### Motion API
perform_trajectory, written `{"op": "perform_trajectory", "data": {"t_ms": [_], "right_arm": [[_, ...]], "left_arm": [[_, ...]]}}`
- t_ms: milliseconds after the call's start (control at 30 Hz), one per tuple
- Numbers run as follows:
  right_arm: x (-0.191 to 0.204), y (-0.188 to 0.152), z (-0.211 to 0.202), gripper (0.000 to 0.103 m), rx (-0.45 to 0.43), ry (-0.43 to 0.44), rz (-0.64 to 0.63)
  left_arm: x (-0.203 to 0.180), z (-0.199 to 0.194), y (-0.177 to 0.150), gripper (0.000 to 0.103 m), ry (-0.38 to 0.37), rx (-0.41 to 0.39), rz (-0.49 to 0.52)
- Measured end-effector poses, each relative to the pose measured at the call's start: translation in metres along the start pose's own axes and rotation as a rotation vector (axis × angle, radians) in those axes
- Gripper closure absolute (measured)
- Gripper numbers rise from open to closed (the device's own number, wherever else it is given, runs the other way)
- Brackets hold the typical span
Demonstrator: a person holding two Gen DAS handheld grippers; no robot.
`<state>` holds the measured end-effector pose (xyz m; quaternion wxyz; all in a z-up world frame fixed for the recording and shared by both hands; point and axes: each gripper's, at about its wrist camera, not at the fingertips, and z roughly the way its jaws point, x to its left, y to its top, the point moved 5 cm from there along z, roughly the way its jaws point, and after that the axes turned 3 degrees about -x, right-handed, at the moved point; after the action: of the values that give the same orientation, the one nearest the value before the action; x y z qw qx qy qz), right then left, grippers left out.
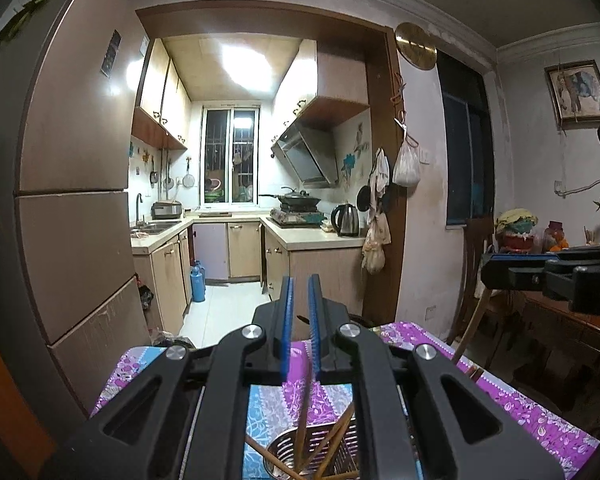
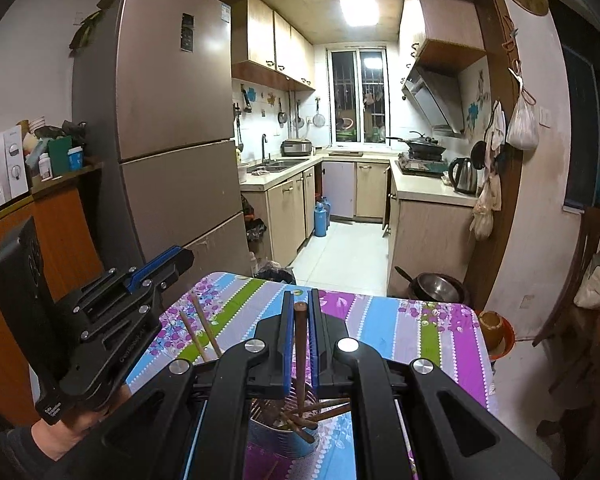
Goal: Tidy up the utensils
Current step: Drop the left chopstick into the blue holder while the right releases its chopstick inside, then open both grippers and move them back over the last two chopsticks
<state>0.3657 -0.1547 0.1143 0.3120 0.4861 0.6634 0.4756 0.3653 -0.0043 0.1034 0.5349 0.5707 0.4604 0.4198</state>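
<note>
A: where's the chopstick?
B: right gripper (image 2: 301,308) has its jaws clamped on a dark chopstick (image 2: 300,344), upright over the metal holder (image 2: 284,436) on the desk (image 2: 380,320).
A: left gripper (image 1: 300,292)?
B: jaws nearly together, thin chopstick (image 1: 308,396) between them, above the holder.

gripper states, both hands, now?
Left gripper: closed on a thin chopstick above the metal holder.
Right gripper: closed on a dark wooden chopstick.
</note>
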Motion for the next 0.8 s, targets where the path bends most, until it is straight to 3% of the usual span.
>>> {"op": "perform_trajectory", "data": {"t_ms": [133,300,400,467,567,667,800], "right_arm": [[-0.003,-0.001,0.000,0.095,-0.010,-0.003,0.013],[0.001,0.004,-0.044,0.095,-0.127,-0.011,0.020],[0.011,-0.009,-0.091,0.082,-0.218,-0.003,0.015],[0.024,-0.039,-0.122,0.075,-0.252,0.002,0.006],[0.046,-0.106,-0.141,0.073,-0.213,0.025,0.000],[0.065,-0.191,-0.135,0.073,-0.082,0.059,0.054],[0.082,-0.269,-0.124,0.073,0.052,0.075,0.133]], "left_arm": [[0.003,0.000,0.001,0.072,0.002,-0.003,-0.010],[0.009,-0.035,0.000,0.061,0.007,0.000,-0.030],[0.013,-0.078,-0.012,0.048,0.011,0.003,-0.033],[0.015,-0.115,-0.035,0.046,0.007,0.046,-0.025],[0.012,-0.158,-0.085,0.044,-0.006,0.146,-0.020],[0.006,-0.188,-0.139,0.044,-0.010,0.259,-0.028],[0.005,-0.207,-0.199,0.044,-0.002,0.408,-0.058]]}}
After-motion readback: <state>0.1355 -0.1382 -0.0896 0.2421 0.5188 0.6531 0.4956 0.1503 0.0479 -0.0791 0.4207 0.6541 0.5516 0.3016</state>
